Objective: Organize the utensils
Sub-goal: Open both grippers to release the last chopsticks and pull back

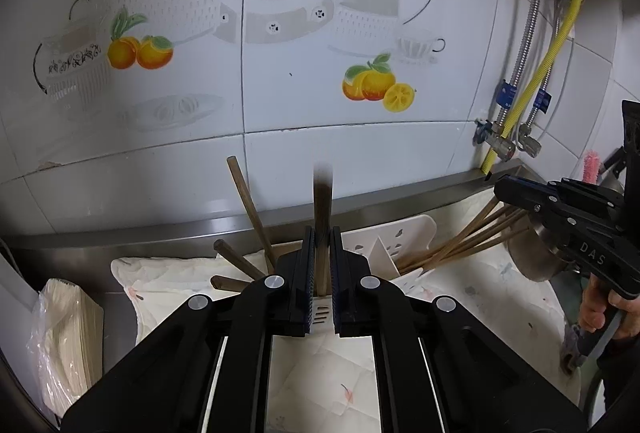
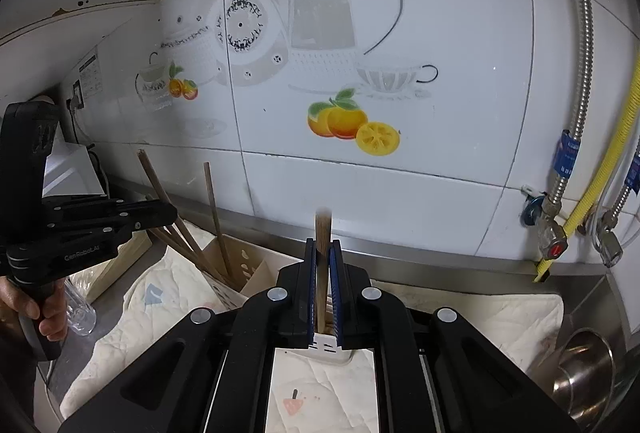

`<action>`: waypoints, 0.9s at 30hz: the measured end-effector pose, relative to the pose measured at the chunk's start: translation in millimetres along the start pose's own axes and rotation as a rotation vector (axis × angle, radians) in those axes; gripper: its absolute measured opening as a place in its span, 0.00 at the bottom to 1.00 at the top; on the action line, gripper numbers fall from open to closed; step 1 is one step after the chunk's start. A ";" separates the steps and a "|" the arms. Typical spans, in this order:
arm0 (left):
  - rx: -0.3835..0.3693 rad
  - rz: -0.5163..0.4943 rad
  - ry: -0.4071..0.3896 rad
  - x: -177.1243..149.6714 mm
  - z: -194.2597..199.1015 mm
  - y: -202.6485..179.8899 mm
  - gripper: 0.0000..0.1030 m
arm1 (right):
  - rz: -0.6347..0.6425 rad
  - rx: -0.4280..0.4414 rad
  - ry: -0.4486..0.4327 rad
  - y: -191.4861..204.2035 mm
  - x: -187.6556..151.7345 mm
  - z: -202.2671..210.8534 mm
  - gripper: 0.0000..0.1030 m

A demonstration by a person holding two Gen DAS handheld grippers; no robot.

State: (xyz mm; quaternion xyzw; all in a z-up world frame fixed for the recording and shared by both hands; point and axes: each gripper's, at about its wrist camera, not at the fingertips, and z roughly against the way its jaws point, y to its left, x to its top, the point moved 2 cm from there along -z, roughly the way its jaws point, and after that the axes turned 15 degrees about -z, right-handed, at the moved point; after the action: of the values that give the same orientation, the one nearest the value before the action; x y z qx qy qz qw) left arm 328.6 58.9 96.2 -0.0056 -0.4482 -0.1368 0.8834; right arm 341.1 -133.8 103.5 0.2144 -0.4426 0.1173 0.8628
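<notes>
My left gripper is shut on a brown wooden chopstick that stands upright between its pads, over a white utensil holder. Other chopsticks lean in the holder's left part, and a bundle of several chopsticks leans out to the right. My right gripper is shut on another upright chopstick above the same white holder. Chopsticks lean in the holder in the right wrist view. Each gripper shows in the other's view: the right gripper and the left gripper.
A quilted white cloth covers the steel counter. A stack of paper in a plastic bag lies left. A steel pot sits right. Hoses and valves hang at the tiled wall. A clear bottle lies far left.
</notes>
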 end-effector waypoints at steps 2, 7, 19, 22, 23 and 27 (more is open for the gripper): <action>0.009 0.001 -0.003 -0.2 1.4 -0.1 0.06 | -0.002 -0.002 -0.003 -0.8 -0.1 1.0 0.07; 0.011 0.000 -0.005 0.1 4.2 -0.6 0.11 | -0.005 0.000 -0.015 -2.0 1.2 7.6 0.08; 0.037 0.011 -0.049 -8.0 32.4 -5.5 0.44 | 0.001 -0.003 -0.061 -0.1 -7.0 35.0 0.37; 0.039 0.014 -0.066 -11.6 42.6 -7.6 0.49 | 0.005 -0.010 -0.074 -0.7 -10.7 42.7 0.45; 0.046 0.011 -0.073 -13.3 47.2 -9.0 0.53 | 0.005 -0.012 -0.078 -0.9 -11.6 45.0 0.48; 0.072 0.005 -0.092 -19.3 61.1 -13.6 0.66 | 0.005 -0.013 -0.092 -1.8 -16.7 55.0 0.55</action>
State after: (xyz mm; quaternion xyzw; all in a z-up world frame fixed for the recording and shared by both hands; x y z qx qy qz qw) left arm 266.2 58.5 115.9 0.0188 -0.4930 -0.1179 0.8618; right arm 292.9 -161.6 117.8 0.2128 -0.4831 0.1064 0.8426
